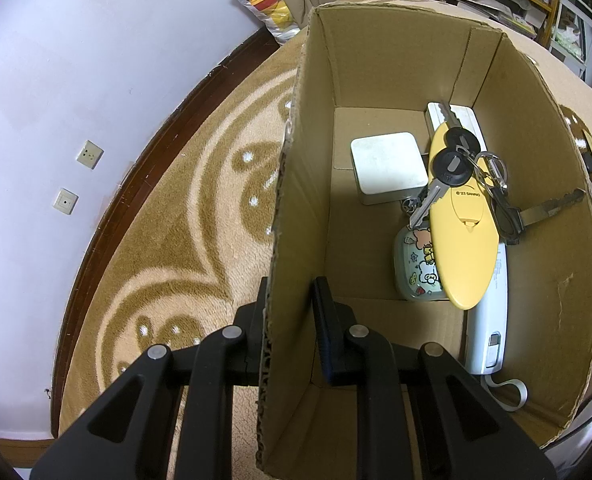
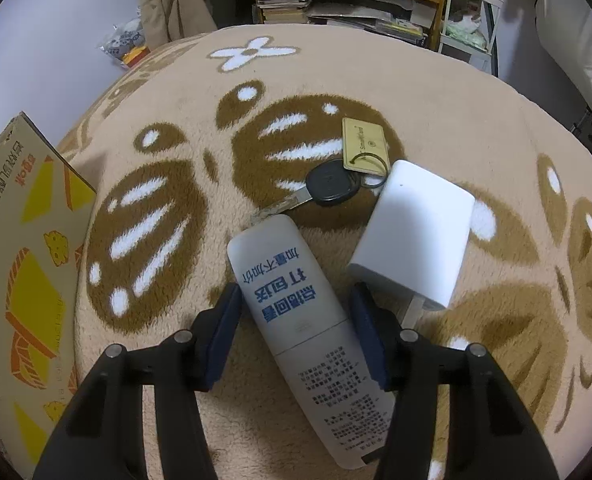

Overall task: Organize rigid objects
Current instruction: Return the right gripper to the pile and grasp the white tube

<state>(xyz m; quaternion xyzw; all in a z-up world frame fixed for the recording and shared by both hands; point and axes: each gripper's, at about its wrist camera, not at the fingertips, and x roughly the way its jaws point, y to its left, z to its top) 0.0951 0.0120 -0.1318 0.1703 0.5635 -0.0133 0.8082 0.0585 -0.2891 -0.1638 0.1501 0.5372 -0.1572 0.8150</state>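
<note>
cardboard box (image 1: 375, 80) stands on the patterned rug (image 1: 184, 216), holding keys (image 1: 455, 164) and a yellow oval case (image 1: 465, 240), its near wall clamped between the left gripper (image 1: 290, 300) jaws, while the right gripper (image 2: 296, 312) jaws straddle, spread apart, a white bottle (image 2: 296, 304) on the rug beside a white charger (image 2: 411, 236).

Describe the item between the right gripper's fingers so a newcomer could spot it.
On the patterned rug, right of the cardboard box, lies a long white tube with blue printed characters. Its neighbours are a blank white charger and a black key.
</note>
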